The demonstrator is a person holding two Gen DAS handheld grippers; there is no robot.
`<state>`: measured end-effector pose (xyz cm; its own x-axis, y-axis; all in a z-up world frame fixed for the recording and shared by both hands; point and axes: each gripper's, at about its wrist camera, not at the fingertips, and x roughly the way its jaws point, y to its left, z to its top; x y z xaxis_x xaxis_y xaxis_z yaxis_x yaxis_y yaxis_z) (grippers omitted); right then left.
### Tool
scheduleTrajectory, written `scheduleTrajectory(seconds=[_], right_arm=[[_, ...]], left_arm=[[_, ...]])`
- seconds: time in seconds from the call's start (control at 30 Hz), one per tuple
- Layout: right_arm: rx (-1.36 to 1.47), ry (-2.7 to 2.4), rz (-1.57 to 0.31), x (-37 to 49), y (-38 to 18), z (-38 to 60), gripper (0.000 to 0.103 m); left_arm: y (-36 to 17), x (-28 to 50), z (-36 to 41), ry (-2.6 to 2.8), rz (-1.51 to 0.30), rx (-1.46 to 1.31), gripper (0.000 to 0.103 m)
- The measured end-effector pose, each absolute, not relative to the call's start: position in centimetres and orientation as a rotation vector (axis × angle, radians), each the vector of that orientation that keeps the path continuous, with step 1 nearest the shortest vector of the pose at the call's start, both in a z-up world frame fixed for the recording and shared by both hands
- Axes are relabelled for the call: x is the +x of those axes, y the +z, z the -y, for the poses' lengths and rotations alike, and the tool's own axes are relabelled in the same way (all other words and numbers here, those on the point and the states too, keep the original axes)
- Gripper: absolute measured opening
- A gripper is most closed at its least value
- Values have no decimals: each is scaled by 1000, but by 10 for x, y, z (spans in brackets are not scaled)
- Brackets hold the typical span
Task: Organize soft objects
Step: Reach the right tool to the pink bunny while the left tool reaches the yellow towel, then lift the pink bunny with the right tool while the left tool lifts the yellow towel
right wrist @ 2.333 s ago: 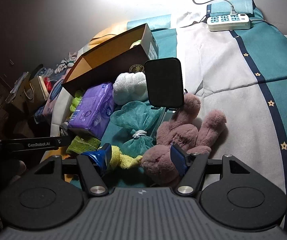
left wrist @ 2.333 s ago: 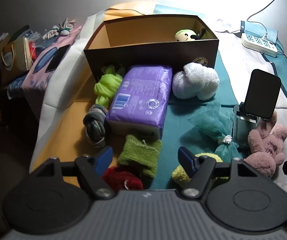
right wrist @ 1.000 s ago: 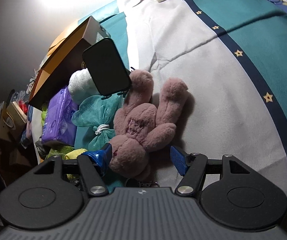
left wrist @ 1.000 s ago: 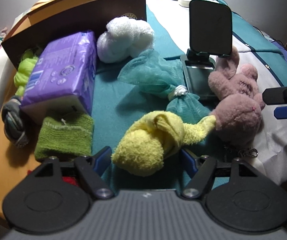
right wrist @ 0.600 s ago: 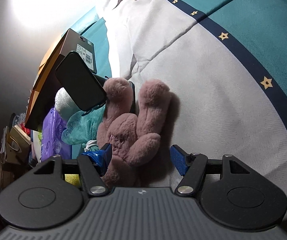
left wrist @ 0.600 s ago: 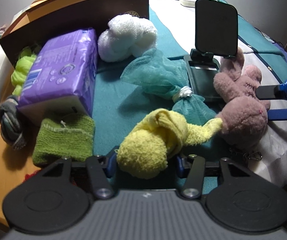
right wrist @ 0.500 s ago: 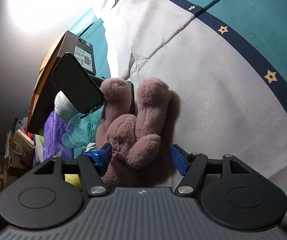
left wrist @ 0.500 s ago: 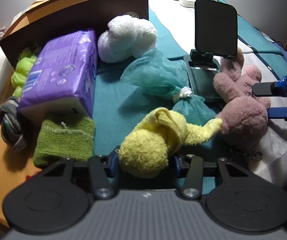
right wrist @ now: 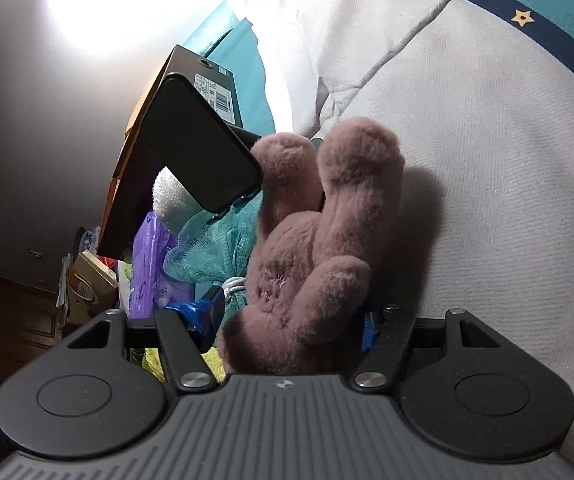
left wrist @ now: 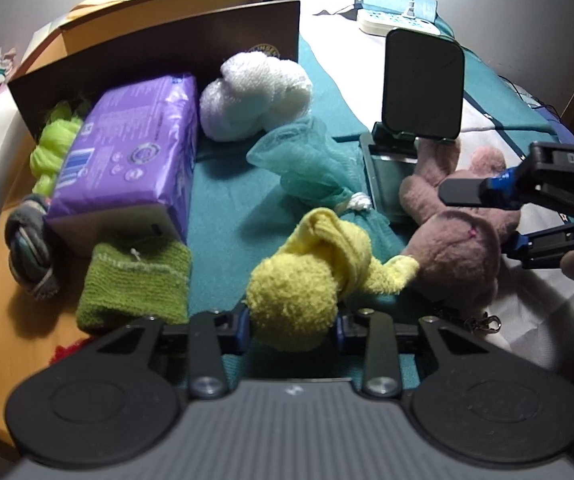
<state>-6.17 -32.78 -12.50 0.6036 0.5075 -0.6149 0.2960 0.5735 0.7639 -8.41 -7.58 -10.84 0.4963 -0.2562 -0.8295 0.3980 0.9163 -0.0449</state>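
Observation:
A yellow terry cloth ball (left wrist: 299,292) lies on the teal bedspread, right in front of my left gripper (left wrist: 292,322). The jaws are closing, and both blue pads press on the ball's sides. To its right lies a pink plush rabbit (left wrist: 459,248). My right gripper (left wrist: 491,220) comes in from the right with one finger on each side of the rabbit's head. In the right wrist view the rabbit (right wrist: 307,248) fills the space between the right gripper's (right wrist: 287,328) jaws, which are closing. A small gap still shows at the left pad.
A brown open box (left wrist: 167,48) stands at the back. In front of it are a purple pack (left wrist: 127,160), a white puff (left wrist: 255,96), a teal mesh sponge (left wrist: 307,164), a green knit cloth (left wrist: 135,280) and a grey knotted sock (left wrist: 31,252). A phone on a stand (left wrist: 423,88) is beside the rabbit.
The left jaws have closed in onto the yellow ball. The right gripper has sunk and rolled, and the pink rabbit now sits deeper between its fingers.

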Motion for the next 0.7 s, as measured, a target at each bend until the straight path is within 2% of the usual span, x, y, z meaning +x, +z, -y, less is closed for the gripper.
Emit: scheduleTrajectory(seconds=[0.07,0.1,0.17,0.7], right_arm=[[1008,165,-964,-60,-128,329,40],[1010,169,-968,-60,-129,330,29],[1050,169,-965,-63,-131,335,16],[1145,109,-881,-99,-107,379,14]], left_arm=[[-103,-86,74,-399,-963,153,35],[-99,-88,72,-398,-957,146,35],[-91,-89,68,-396,-942,126,35],[-15,-83,42,-357,-771,20,35]])
